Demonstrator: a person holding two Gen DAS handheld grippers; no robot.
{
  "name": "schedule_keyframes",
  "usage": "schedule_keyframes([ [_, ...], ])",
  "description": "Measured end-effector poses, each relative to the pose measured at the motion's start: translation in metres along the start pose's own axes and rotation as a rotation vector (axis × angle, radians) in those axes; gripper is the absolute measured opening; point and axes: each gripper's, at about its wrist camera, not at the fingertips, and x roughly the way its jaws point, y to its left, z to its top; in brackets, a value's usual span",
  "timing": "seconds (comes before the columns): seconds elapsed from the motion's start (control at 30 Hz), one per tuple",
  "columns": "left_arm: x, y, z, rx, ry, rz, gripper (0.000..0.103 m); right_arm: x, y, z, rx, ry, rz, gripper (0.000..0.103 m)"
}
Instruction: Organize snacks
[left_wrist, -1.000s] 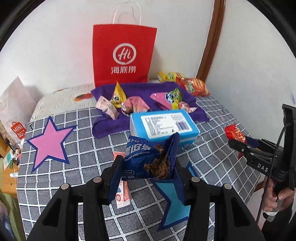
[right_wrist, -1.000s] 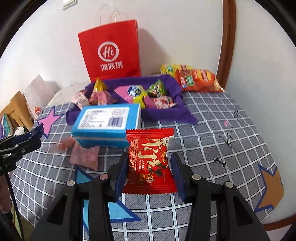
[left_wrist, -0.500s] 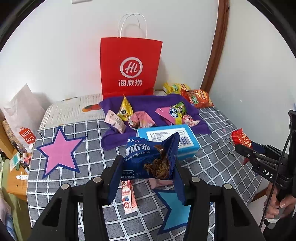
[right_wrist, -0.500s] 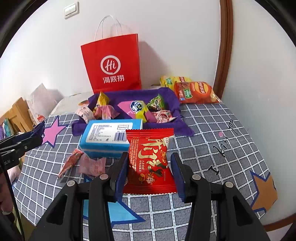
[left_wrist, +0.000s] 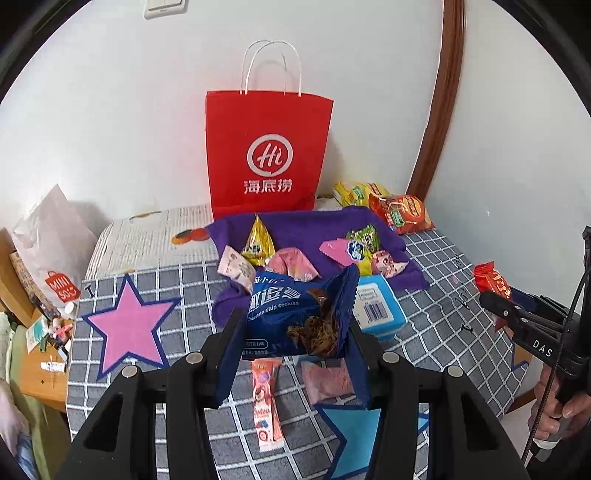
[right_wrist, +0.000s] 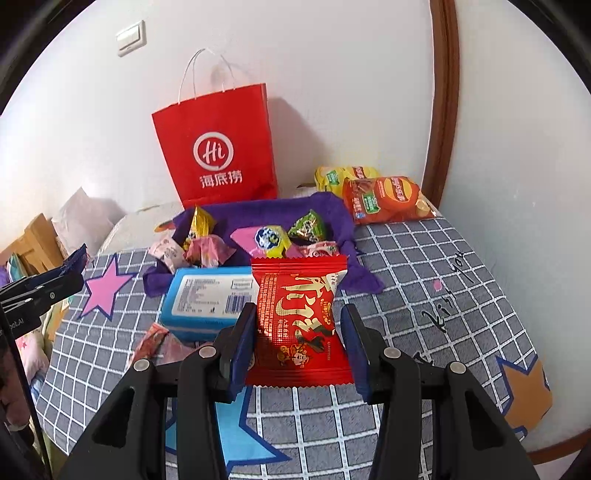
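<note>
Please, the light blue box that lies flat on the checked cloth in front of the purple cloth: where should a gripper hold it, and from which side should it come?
Probably from above, jaws across the short width of the light blue box, near the middle. It lies flat, label up, and both long side walls look bare there. Its far edge sits close to the purple cloth with its snacks, and a pink wrapper lies at the near corner, so a low approach seems awkward.

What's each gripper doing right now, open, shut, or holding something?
Left gripper: shut on the blue cookie packet, which is torn open.
Right gripper: shut on the red snack packet.
</note>
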Motion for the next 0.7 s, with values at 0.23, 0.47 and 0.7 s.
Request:
schedule_keyframes([
  [0.23,0.007,0.004,0.012,-0.004,-0.007,0.002,0.048,0.008,0.0,0.014,-0.007,-0.003,-0.01,0.046],
  [0.47,0.021,0.008,0.022,-0.018,-0.001,0.002,0.048,0.018,-0.001,0.026,-0.009,-0.008,-0.031,0.046],
  [0.7,0.041,0.011,0.035,-0.018,0.014,0.003,0.048,0.033,0.001,0.042,-0.029,0.003,-0.025,0.036],
])
